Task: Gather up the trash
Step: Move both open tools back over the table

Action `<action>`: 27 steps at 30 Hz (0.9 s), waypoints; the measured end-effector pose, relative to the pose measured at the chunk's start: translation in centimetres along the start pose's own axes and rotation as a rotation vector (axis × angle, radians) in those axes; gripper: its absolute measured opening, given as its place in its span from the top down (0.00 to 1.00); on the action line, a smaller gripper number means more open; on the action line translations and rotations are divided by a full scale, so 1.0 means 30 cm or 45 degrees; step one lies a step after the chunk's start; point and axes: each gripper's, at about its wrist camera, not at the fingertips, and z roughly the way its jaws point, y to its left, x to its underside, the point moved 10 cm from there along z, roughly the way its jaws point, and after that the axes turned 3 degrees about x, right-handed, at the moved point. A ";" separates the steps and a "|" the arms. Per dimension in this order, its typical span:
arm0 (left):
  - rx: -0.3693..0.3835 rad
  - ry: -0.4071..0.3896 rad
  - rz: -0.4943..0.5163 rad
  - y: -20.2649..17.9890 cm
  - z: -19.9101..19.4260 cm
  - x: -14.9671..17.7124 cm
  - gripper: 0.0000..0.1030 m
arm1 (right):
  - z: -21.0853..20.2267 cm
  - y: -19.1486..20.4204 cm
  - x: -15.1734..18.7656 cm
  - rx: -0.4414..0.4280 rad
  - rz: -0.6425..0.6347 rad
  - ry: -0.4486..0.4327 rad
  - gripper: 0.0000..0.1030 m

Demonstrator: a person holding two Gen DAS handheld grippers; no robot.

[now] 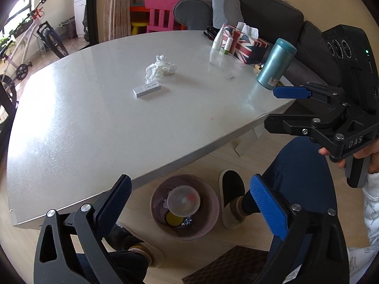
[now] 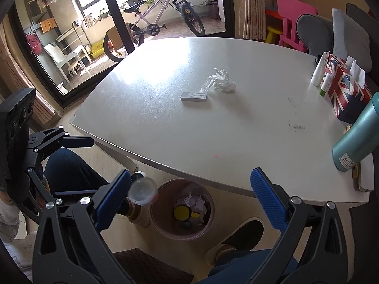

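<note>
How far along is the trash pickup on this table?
Partly done. The wastebasket already holds paper scraps, and a clear plastic cup shows blurred right above it, apparently dropping in. In hand: nothing; the left tool and right tool are both open and empty. Left: the crumpled tissue and the small white box on the table.

One crumpled tissue [image 1: 160,69], one small white box [image 1: 146,90], two tubes [image 1: 218,39], one bin [image 1: 184,207]
</note>
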 end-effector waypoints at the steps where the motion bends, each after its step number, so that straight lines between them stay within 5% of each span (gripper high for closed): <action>1: 0.001 0.001 -0.008 0.007 -0.001 -0.001 0.07 | 0.001 0.000 0.000 0.001 0.000 0.000 0.04; 27: -0.051 -0.079 -0.085 0.119 -0.034 -0.083 0.07 | 0.047 -0.001 -0.086 -0.018 0.001 -0.005 0.04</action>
